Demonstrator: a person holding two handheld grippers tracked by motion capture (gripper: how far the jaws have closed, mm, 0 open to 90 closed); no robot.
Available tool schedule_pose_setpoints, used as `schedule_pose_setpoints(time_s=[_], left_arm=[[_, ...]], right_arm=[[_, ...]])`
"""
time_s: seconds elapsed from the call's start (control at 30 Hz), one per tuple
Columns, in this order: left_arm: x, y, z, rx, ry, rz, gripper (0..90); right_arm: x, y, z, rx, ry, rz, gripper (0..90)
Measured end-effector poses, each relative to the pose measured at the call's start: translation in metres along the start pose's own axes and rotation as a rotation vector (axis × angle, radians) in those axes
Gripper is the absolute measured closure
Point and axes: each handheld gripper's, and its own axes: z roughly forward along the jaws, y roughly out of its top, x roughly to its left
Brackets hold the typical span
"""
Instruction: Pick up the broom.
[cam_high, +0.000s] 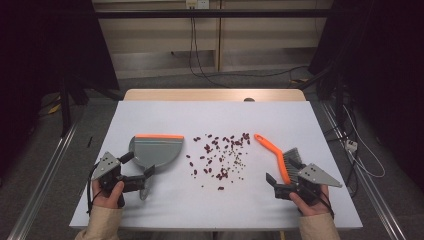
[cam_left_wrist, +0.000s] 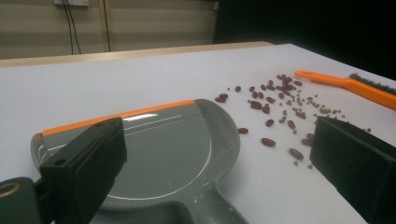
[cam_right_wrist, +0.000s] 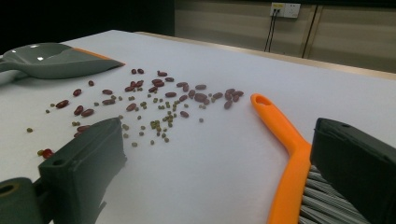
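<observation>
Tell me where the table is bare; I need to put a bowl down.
The white table is bare along its far edge, beyond the grey dustpan with orange lip and orange-handled brush. Crowded: the scattered red and green beans between them.

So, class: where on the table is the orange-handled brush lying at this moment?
In the high view the brush lies on the table's right side, just right of the scattered beans, its bristle end right beside the open right gripper.
</observation>
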Motion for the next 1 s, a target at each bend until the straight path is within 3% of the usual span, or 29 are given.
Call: schedule_pose_setpoints(time_s=[0.5,1.0], left_arm=[[0.000,0.000,0.001,-0.001,-0.005,0.002,3.9],[0.000,0.000,0.003,0.002,-0.009,-0.006,3.8]], right_arm=[[0.000,0.004,0.003,0.009,0.039,-0.016,3.4],[-0.014,0.021,0.020,0.060,0.000,0.005,5.3]])
